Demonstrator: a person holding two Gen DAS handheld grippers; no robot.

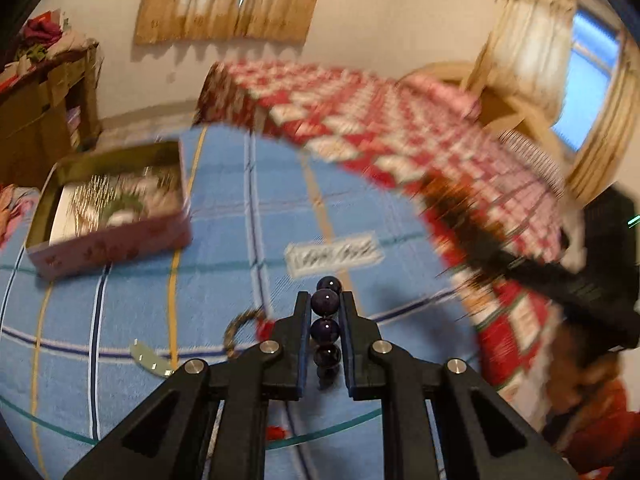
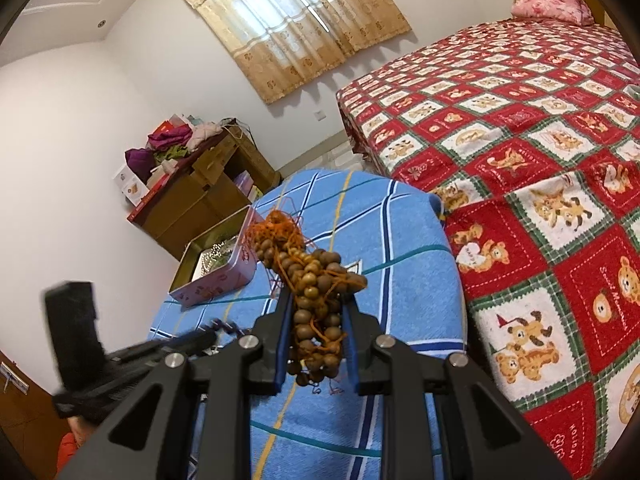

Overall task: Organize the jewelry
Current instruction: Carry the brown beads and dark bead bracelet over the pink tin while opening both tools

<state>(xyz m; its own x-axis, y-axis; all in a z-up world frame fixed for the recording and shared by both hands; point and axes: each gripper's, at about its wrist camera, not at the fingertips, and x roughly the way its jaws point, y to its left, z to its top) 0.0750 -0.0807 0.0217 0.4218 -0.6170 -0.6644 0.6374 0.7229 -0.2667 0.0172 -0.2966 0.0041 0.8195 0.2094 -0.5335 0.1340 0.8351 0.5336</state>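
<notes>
Purple beads (image 1: 326, 328) fill the left claw (image 1: 325, 300), wooden beads (image 2: 316, 304) the right claw (image 2: 316, 300); the tin (image 1: 108, 240) awaits both.

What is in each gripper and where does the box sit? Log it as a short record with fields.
left gripper: shut on a string of dark purple beads
right gripper: shut on a bundle of brown wooden beads with orange cord
pink tin box: open, lying on the blue striped towel, shiny jewelry inside
loose on towel: a small clear packet; a braided ring beside the left gripper
background: bed with red checked blanket
</notes>
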